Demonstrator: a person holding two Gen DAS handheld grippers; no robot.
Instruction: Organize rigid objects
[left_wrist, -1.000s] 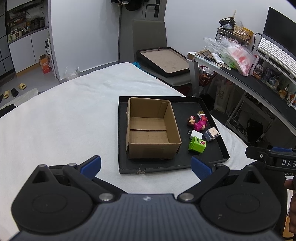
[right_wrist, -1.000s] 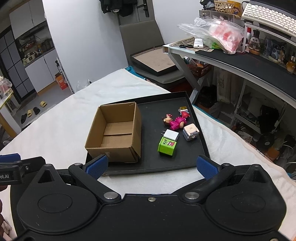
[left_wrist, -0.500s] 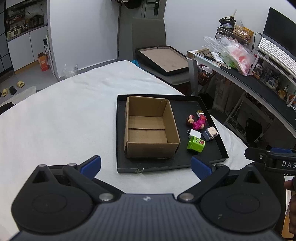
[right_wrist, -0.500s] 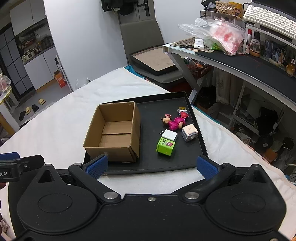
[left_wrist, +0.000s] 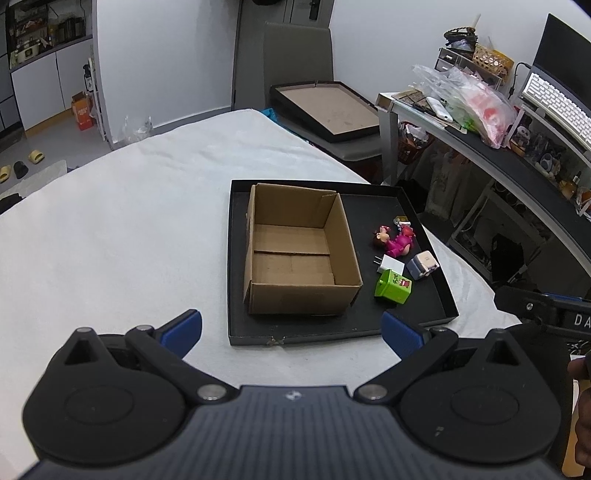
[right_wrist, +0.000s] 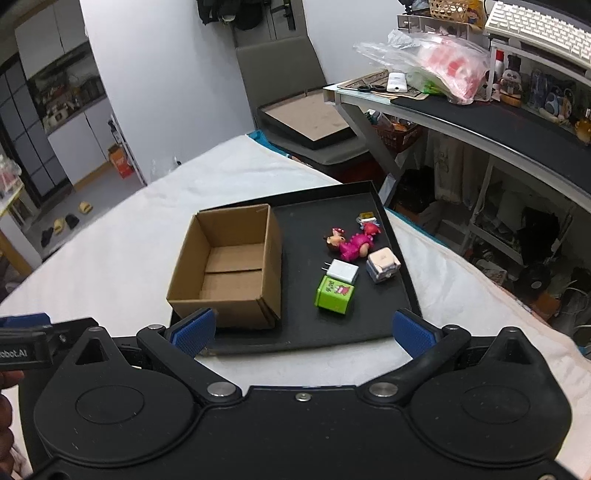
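The left hand-held gripper (left_wrist: 291, 328) and the right hand-held gripper (right_wrist: 303, 326) both hover level with blue-padded fingers spread wide and empty, short of the shallow black tray (right_wrist: 402, 266) on the white-covered surface, possibly a bed (left_wrist: 110, 236). On the tray stands an open brown cardboard box (left_wrist: 301, 249). Beside it lie a green cube (right_wrist: 334, 295), a white plug charger (right_wrist: 344, 271), a pale cube (right_wrist: 383, 265) and a pink doll figure (right_wrist: 351, 245).
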